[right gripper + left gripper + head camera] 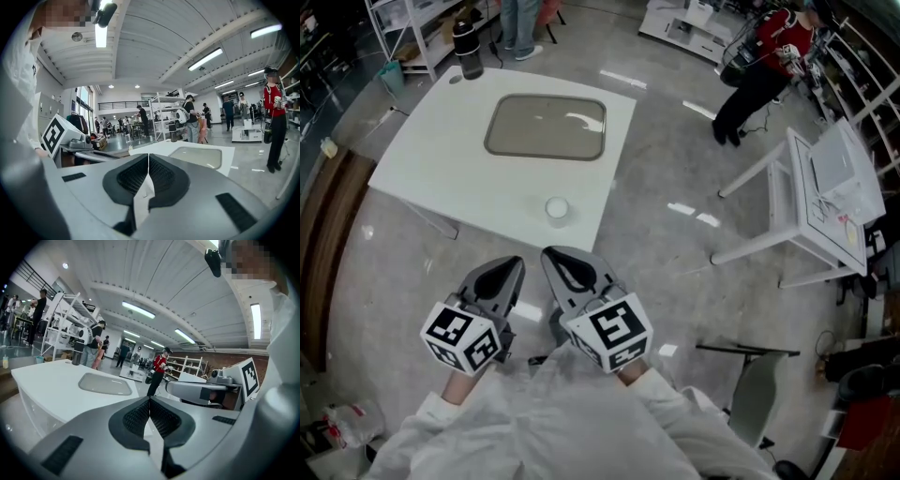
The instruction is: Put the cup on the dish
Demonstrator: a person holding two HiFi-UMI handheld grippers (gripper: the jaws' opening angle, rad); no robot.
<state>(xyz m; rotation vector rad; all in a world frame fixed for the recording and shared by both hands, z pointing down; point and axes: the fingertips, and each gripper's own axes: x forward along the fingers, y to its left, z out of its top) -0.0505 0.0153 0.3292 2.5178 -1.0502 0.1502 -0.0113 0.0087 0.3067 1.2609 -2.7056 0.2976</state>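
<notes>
A small white cup (557, 208) stands near the front edge of a white table (441, 178). Behind it, in the table's middle, lies a flat grey rectangular dish (547, 127), also seen in the left gripper view (104, 384) and the right gripper view (196, 157); nothing is on it. Both grippers hang close to the person's body, short of the table. My left gripper (514, 265) (150, 401) is shut and holds nothing. My right gripper (553, 255) (148, 159) is shut and holds nothing as well. Neither gripper view shows the cup.
A black bottle (468, 49) stands at the table's far left corner. A second white table (825, 202) is at the right, with a person in red (764, 66) beyond it. A brown bench (328, 244) runs along the left. Shelving (65, 319) stands at the back.
</notes>
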